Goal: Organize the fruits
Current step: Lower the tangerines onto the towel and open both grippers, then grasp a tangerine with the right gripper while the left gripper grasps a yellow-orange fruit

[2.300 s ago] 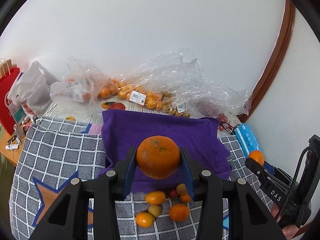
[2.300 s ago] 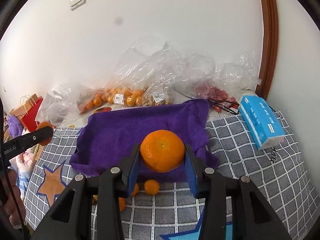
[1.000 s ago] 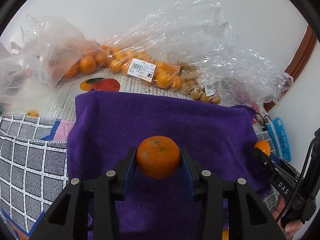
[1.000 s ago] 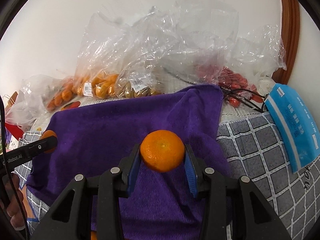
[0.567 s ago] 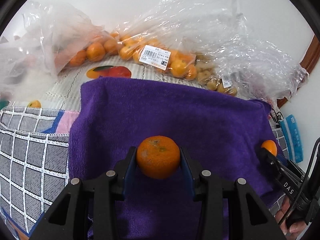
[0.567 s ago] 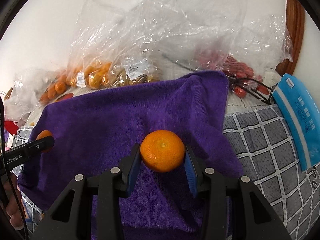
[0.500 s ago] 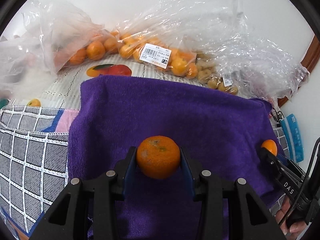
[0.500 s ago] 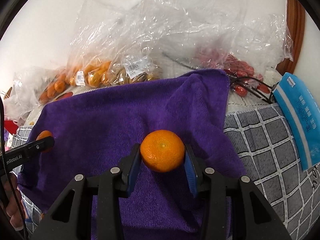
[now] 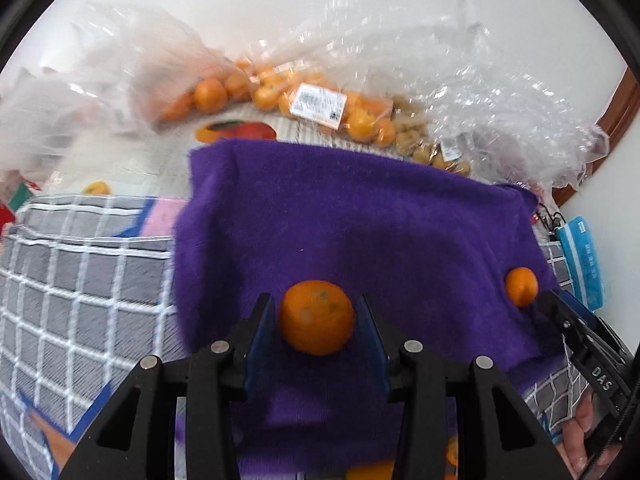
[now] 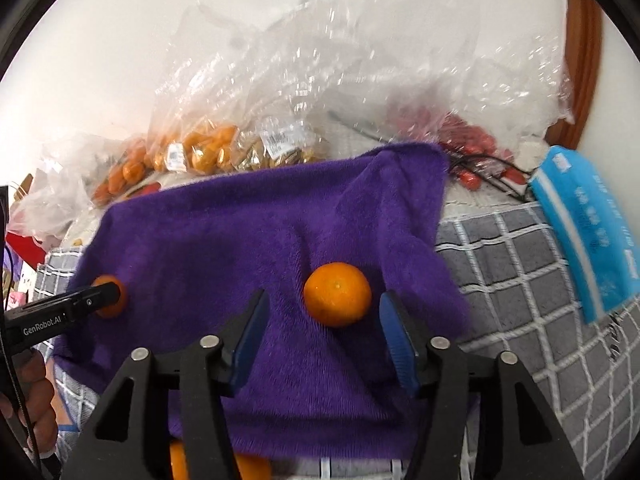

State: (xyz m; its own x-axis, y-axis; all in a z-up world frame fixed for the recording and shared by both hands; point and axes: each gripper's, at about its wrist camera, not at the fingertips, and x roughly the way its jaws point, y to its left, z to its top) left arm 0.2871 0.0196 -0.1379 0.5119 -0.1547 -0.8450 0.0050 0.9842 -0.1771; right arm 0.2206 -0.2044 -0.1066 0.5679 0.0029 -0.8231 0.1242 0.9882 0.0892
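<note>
One orange set down, one yet held.
The right claw [image 10: 324,334] has just been spread, its orange [image 10: 337,294] lying free between the jaws on the towel [image 10: 240,232]; the left claw [image 9: 316,328] pinches another orange [image 9: 317,317] above it, seemingly for placing alongside.

Two wrist cameras, close above one purple towel [image 9: 360,220]

Each tilts steeply down, left view over its left side, right view over its right (both share it).
</note>
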